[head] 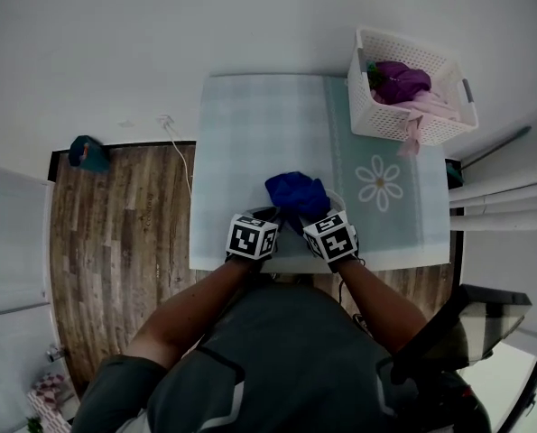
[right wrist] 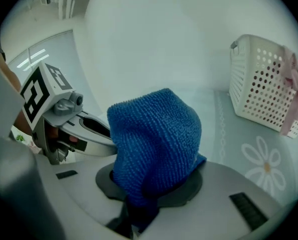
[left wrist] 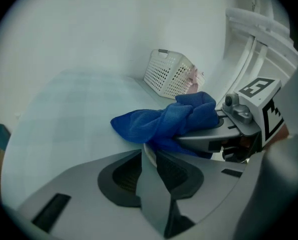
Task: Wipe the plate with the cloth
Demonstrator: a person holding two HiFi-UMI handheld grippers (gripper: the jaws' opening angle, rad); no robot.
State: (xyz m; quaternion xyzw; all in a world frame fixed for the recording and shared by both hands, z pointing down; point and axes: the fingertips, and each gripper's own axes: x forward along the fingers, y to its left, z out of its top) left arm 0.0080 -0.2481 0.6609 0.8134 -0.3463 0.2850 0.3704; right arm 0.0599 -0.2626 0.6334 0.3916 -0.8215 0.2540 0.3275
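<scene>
A blue cloth [head: 295, 192] lies bunched over a white plate [head: 337, 198] near the table's front edge. My right gripper [head: 310, 213] is shut on the cloth; in the right gripper view the cloth [right wrist: 156, 139] bulges up from between its jaws [right wrist: 143, 204]. My left gripper [head: 266, 216] sits at the plate's left side. In the left gripper view the plate's rim [left wrist: 147, 154] is pinched between its pads, and the cloth [left wrist: 164, 121] hides most of the plate. The two grippers are close together, side by side.
A white basket [head: 411, 97] with purple and pink clothes stands at the table's far right corner. A pale table cover with a flower print [head: 379, 181] spreads under the plate. Wood floor lies to the left, with a teal object [head: 87, 153] on it.
</scene>
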